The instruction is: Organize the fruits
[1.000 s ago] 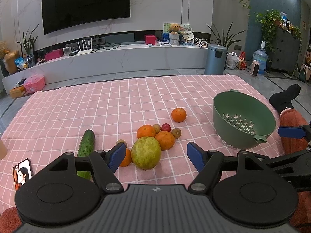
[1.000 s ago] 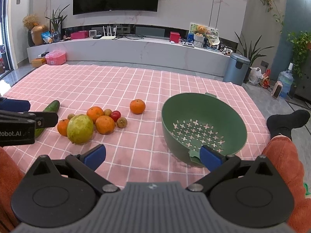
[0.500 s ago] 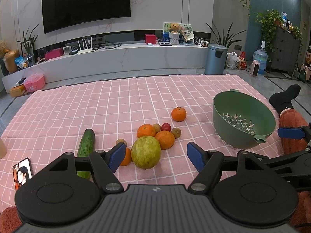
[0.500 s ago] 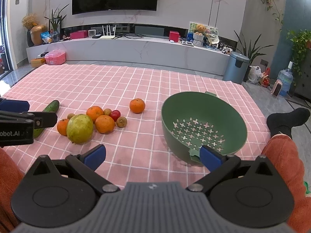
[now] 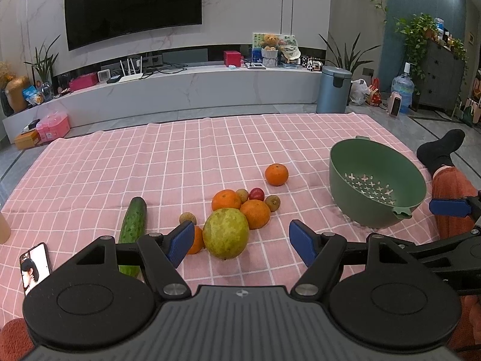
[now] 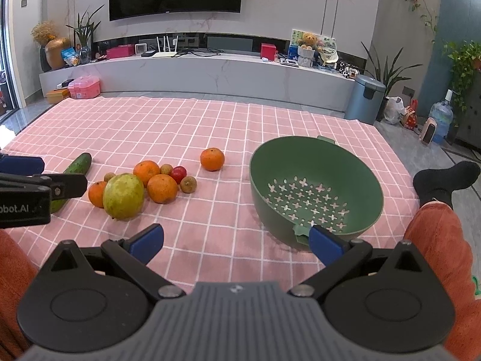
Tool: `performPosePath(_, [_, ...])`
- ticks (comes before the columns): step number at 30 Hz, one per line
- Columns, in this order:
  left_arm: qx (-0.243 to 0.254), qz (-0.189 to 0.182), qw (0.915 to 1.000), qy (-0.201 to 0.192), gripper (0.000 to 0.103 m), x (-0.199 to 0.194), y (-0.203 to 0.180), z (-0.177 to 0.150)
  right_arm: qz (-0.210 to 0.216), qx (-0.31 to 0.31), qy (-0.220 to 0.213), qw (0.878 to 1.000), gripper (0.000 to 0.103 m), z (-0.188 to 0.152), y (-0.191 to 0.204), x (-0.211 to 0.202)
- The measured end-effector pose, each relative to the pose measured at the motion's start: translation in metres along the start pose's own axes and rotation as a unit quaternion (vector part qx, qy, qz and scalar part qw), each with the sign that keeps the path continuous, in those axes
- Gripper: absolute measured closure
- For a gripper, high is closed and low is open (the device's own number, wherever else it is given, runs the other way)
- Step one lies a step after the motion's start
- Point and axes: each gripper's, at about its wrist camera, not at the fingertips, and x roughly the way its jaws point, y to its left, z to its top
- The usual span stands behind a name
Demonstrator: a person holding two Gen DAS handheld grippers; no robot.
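While both claws hang above the pink checked cloth (image 6: pixel 228 126), nothing is picked yet, so the job looks to be at its start. Fruit sits in a cluster: big green fruit (image 5: pixel 226 232), oranges (image 5: pixel 255 214) touching it, small red fruit (image 5: pixel 257 193), one orange apart (image 5: pixel 276 174); a cucumber (image 5: pixel 133 225) lies left. Green strainer bowl (image 6: pixel 315 186) stands empty, well right of the pile. Left claw (image 5: pixel 242 242) is spread wide, gripping nothing, green fruit in line between its jaws but farther off. Right claw (image 6: pixel 236 242) is also wide and empty, one fingertip near the bowl's rim tab. Next, probably lower the left claw over the green fruit and close.
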Motion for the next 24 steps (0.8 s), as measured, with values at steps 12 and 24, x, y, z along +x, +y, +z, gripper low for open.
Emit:
performPosePath(12, [0.0,-0.002,1.0,0.002,0.019,0.0,0.0,0.0,0.001,0.004,0.003,1.0,0.004,-0.001,0.001,0.001])
performPosePath(24, [-0.03,-0.021,0.9993,0.012,0.019,0.007,0.018,0.005,0.048,0.021,-0.003,0.999,0.004,0.002,-0.001,0.011])
